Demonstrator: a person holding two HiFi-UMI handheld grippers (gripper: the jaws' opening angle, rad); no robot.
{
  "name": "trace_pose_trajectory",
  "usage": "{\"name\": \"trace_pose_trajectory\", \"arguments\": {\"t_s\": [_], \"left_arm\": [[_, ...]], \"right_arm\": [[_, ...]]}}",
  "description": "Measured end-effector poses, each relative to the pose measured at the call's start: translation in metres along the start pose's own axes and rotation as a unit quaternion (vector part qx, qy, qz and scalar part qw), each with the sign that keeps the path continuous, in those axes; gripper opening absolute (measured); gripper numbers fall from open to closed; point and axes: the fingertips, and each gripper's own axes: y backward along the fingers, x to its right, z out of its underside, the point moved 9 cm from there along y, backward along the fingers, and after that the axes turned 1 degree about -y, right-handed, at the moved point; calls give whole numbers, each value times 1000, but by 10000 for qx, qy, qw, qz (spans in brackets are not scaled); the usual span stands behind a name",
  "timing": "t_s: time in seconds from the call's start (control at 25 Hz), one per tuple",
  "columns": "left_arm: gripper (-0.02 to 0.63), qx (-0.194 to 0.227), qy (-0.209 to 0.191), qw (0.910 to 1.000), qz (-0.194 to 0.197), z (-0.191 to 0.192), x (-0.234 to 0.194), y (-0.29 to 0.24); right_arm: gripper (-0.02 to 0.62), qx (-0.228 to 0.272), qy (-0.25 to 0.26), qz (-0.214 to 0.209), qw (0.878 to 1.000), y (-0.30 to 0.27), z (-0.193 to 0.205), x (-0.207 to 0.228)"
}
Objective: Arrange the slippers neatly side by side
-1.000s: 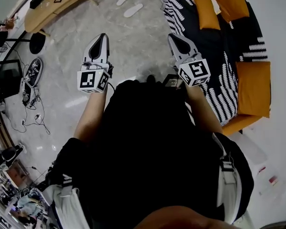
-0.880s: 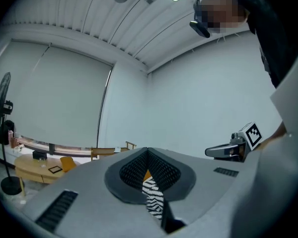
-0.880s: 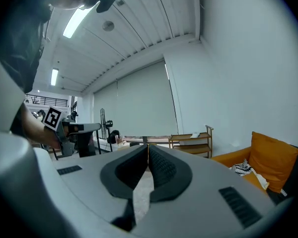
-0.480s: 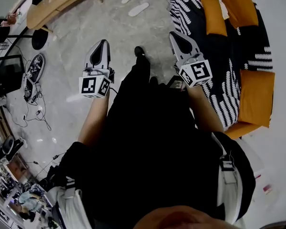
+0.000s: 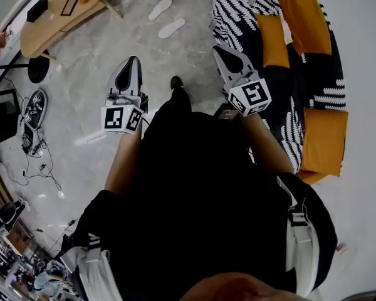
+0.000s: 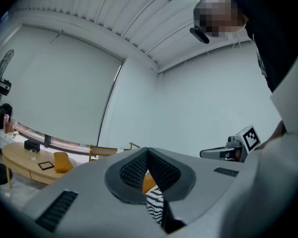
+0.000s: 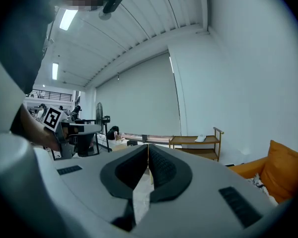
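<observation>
Two white slippers lie apart on the grey floor far ahead, near the top of the head view. My left gripper and right gripper are held out in front of the person's body, well short of the slippers. In the left gripper view the left gripper has its tips touching and nothing between them. The right gripper is likewise shut and empty in its own view. Neither gripper view shows a slipper.
A black-and-white patterned sofa with orange cushions fills the right side. A wooden table stands at the top left, cables and gear along the left. The person's black shoe is stepping forward between the grippers.
The person has walked forward: the floor and sofa have shifted in view and a foot now shows ahead. Both grippers stay shut and level.
</observation>
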Motion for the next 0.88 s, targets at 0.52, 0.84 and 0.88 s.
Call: {"name": "trace_pose_trajectory", "arguments": {"t_s": [0.52, 0.84, 0.88], "left_arm": [[14, -69, 65, 10000, -5, 2, -106, -124], [14, -203, 154, 9997, -13, 8, -149, -186], [14, -225, 153, 9996, -10, 10, -151, -194]], "right_arm": [[32, -26, 27, 19, 10000, -137, -40, 67], [32, -179, -30, -35, 9998, -197, -47, 105], [32, -179, -58, -34, 9998, -202, -46, 111]]}}
